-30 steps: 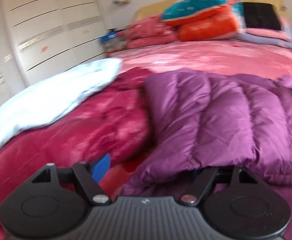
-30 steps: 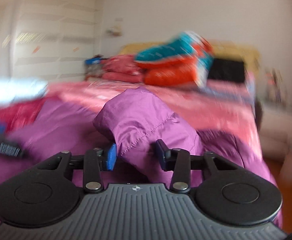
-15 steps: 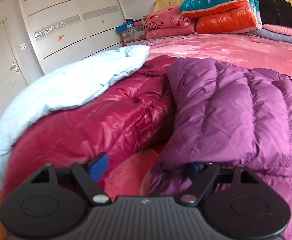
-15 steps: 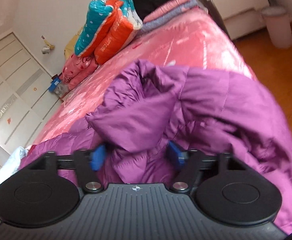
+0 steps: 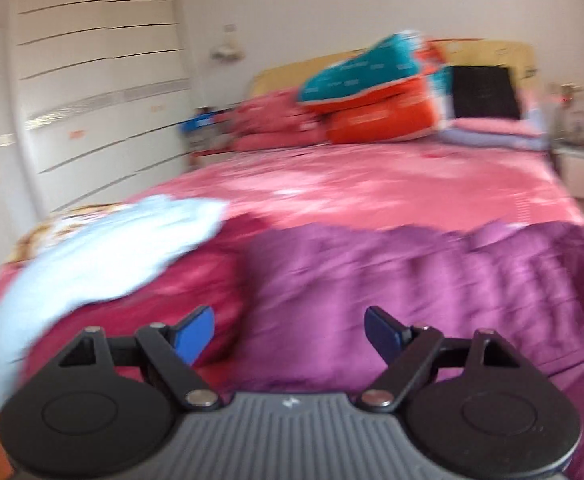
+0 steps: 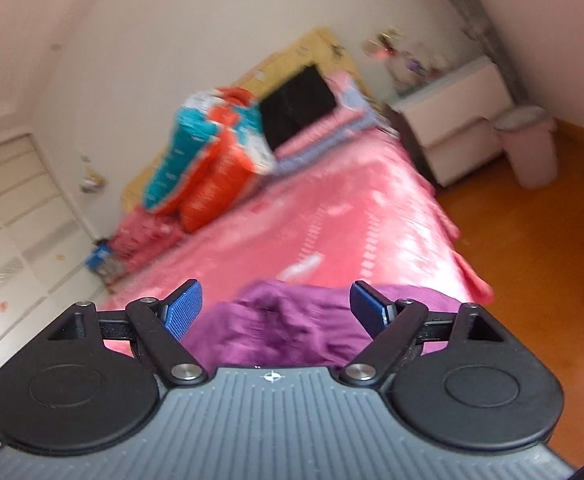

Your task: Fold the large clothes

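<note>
Both grippers have let go since half a second ago: left gripper (image 5: 290, 330) had the purple down jacket (image 5: 432, 292) at its right finger, right gripper (image 6: 271, 308) had a fold between its pads; now both stand wide apart with nothing between them, held above the fabric. Jacket lies spread across the near end of the pink bed (image 5: 372, 184); in the right wrist view its bunched edge (image 6: 292, 324) sits just below the blue pads; both views motion-blurred. Crimson garment (image 5: 196, 280) lies beside the jacket on its left, touching it; pale blue garment (image 5: 104, 264) overlaps the crimson one further left.
</note>
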